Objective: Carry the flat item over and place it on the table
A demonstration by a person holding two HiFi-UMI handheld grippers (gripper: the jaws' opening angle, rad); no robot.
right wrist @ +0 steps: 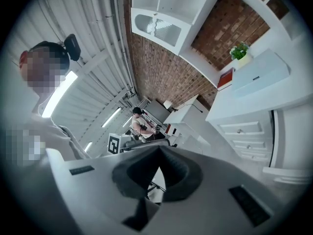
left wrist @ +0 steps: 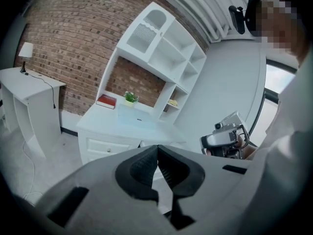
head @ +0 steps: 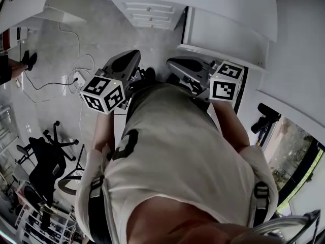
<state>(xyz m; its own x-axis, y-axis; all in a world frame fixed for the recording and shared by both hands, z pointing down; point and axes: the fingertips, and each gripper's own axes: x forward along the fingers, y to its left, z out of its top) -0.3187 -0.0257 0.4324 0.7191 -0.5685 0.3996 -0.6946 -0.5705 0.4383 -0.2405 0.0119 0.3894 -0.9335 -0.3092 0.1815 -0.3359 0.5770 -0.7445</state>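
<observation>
- Hanging side by side close to the person's pale-shirted chest [head: 177,151] in the head view, the left gripper [left wrist: 157,150] and the right gripper [right wrist: 160,150] each carry a black-and-white marker cube.
- On the left gripper, the dark ribbed fingers [left wrist: 142,168] are pressed together tip to tip, with nothing between them.
- On the right gripper, the dark fingers [right wrist: 137,173] are likewise fully closed and hold nothing.
- A pale flat rectangular item [left wrist: 137,117] lies on the worktop [left wrist: 105,120] of a white drawer unit, at about twelve o'clock from the left fingers and well apart from both grippers.
- White open shelving [left wrist: 168,58] rises over that worktop, against a red brick wall [left wrist: 73,38].
- Just beside the item, at its eleven o'clock, stands a small green potted plant [left wrist: 130,97]; a flat red book [left wrist: 106,101] lies at the plant's nine o'clock.
- A white side table [left wrist: 29,84] with a small lamp [left wrist: 24,50] stands at nine o'clock of the left gripper view.
- In the right gripper view the same item shows at two o'clock.
</observation>
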